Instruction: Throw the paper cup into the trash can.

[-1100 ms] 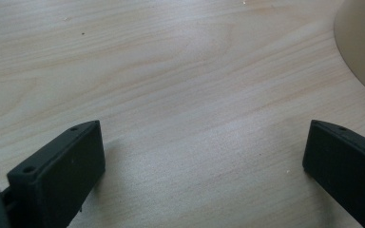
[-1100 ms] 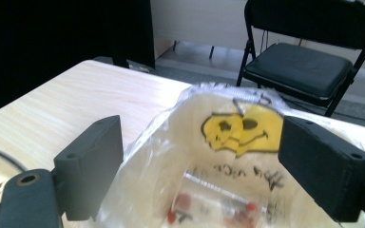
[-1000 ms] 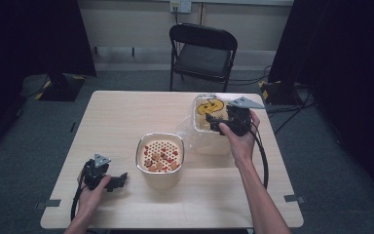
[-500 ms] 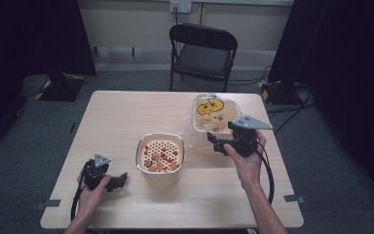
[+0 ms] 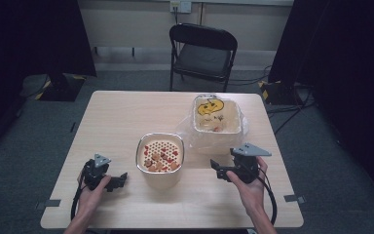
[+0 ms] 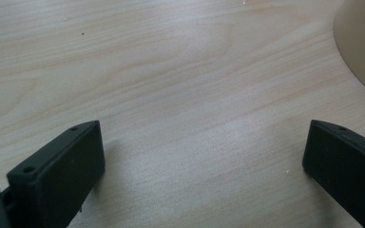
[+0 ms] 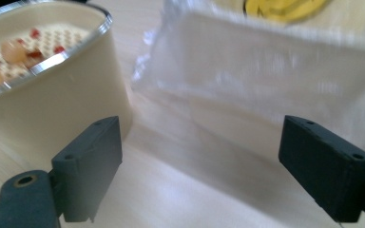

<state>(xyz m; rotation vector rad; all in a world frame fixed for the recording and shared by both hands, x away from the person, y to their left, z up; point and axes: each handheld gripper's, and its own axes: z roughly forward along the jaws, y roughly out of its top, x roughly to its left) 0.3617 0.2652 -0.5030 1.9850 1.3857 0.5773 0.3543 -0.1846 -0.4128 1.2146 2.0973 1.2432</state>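
The person's left hand [image 5: 91,187] is resting low on the near-left part of the worktop [image 5: 121,122], gripping the left hand-held gripper [image 5: 119,178], which is pointing rightward toward the cream round container [image 5: 159,163]. In the left gripper view its two black jaws are standing wide apart over bare wood, holding nothing, with the container's curved wall [image 6: 361,42] showing at the upper right, apart from the jaws.

The right hand [image 5: 247,183] is coming in from the bottom edge with the forearm angling up and slightly left, holding the right hand-held gripper [image 5: 216,168] just above the worktop with its grey three-cornered plate on top. This gripper is pointing leftward, toward the gap between the round container and the plastic-wrapped box [image 5: 216,119]. In the right gripper view the jaws are gaping wide and gripping nothing; the round container [image 7: 52,95] is sitting just beyond the left jaw and the wrapped box [image 7: 266,80] is lying ahead, a little blurred.

The round container is standing upright near the middle of the worktop, its open top facing up and showing a perforated insert with pale and red pieces [image 5: 160,158]. The box is sitting behind and to the right of it, near the far edge, its clear wrap reaching close to the container, with a yellow shape [image 5: 209,105] at its far end. A black folding chair [image 5: 202,51] is standing beyond the worktop.
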